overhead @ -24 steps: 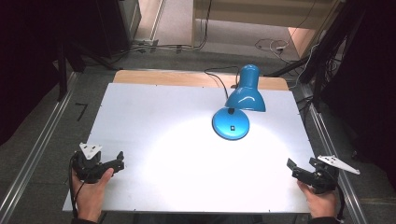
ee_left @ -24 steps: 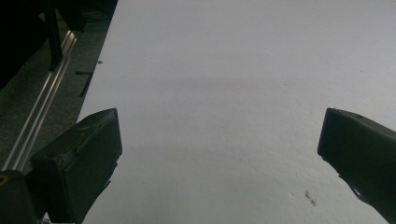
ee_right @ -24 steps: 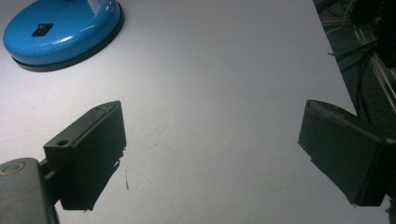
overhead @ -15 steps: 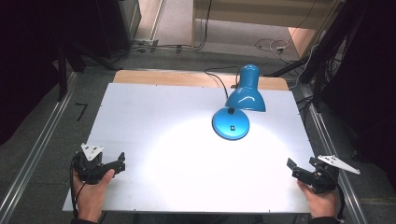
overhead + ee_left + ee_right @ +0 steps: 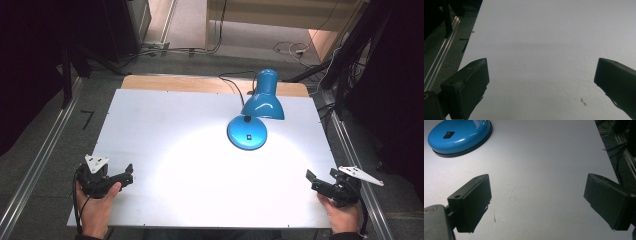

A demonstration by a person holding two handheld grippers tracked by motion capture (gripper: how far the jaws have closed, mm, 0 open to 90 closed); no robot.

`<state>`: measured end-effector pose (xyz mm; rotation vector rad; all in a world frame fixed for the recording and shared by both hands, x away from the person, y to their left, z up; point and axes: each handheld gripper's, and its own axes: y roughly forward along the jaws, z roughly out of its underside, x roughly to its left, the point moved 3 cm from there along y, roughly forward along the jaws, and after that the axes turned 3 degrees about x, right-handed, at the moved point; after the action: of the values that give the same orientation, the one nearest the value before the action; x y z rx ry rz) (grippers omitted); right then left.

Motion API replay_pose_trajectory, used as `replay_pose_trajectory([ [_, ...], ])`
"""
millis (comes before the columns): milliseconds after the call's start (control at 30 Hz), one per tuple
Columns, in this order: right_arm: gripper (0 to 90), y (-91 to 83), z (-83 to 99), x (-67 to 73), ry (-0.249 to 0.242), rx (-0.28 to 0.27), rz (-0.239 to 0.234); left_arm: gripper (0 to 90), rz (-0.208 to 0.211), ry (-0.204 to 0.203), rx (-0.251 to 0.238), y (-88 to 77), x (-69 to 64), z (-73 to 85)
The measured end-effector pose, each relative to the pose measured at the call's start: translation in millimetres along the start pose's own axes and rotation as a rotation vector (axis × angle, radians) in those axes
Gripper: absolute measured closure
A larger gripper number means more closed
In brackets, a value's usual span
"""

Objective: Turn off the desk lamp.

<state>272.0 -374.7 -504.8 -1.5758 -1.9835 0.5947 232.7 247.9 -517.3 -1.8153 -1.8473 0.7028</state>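
Two tools wide apart, unladen | left tool point(image 5: 127, 176) | right tool point(image 5: 311, 181) | lamp point(image 5: 248, 131) lit

lab: railed test table point(image 5: 150, 125), floor cables point(image 5: 287, 47)

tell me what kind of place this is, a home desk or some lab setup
Most likely a lab or recording setup, not a home desk. A bare white tabletop sits between metal rails on a grey floor, loose cables trail behind it, and a blue desk lamp lights the surface in an otherwise dark room.
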Motion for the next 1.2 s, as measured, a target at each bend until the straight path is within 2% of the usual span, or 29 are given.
replay_pose_trajectory([
  [233,6.2,1.7,0.0,4.6,-0.007,0.009,-0.004,0.3,0.002,-0.006,0.005,-0.2,1.3,0.1],
  [433,6.2,3.2,-1.6,10.7,-0.020,0.007,-0.011,0.3,0.014,-0.031,0.014,0.8,4.0,1.2],
  [700,6.2,8.3,-5.1,19.8,-0.040,0.007,-0.025,0.3,0.020,-0.027,0.007,0.0,2.9,0.8],
  [1200,6.2,13.3,-11.7,24.9,-0.043,0.001,-0.034,0.3,0.017,-0.043,0.004,-0.9,5.3,0.6],
])
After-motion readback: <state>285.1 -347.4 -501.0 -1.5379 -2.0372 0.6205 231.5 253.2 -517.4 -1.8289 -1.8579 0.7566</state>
